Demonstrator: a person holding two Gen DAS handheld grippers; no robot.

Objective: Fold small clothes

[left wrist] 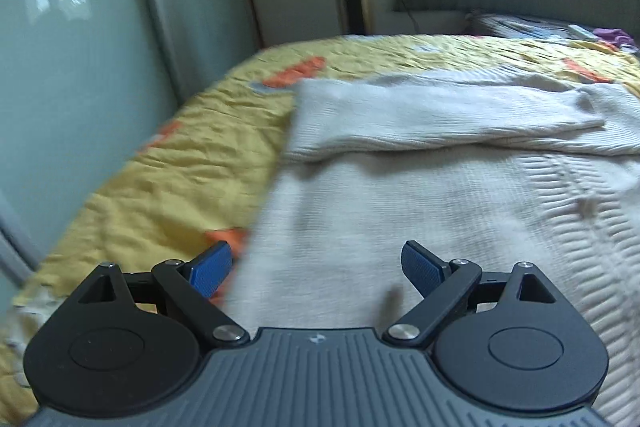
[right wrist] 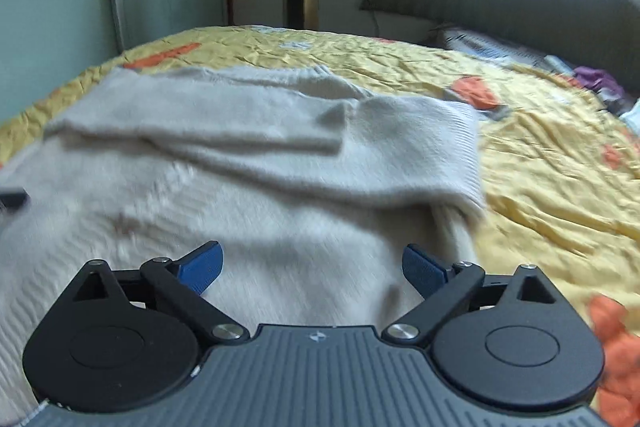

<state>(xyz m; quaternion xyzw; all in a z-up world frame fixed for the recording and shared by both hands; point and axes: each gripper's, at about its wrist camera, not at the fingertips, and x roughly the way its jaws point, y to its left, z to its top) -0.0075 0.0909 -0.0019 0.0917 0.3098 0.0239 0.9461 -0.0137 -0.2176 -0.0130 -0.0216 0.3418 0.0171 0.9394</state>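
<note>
one cream knitted sweater (left wrist: 420, 195) is lying flat on the bed's yellow quilted cover with orange patches (left wrist: 160, 163), its two sleeves folded across the chest. the left gripper (left wrist: 317, 269) is hovering over the sweater's near left edge, fingers released and empty. the right gripper (right wrist: 312, 267) is hanging over the near right part, fingers spread, grasping nothing. no writing is readable. bare quilt is lying open on both sides.

Sweater (left wrist: 400, 211) blurred; lower part cut off below.
</note>
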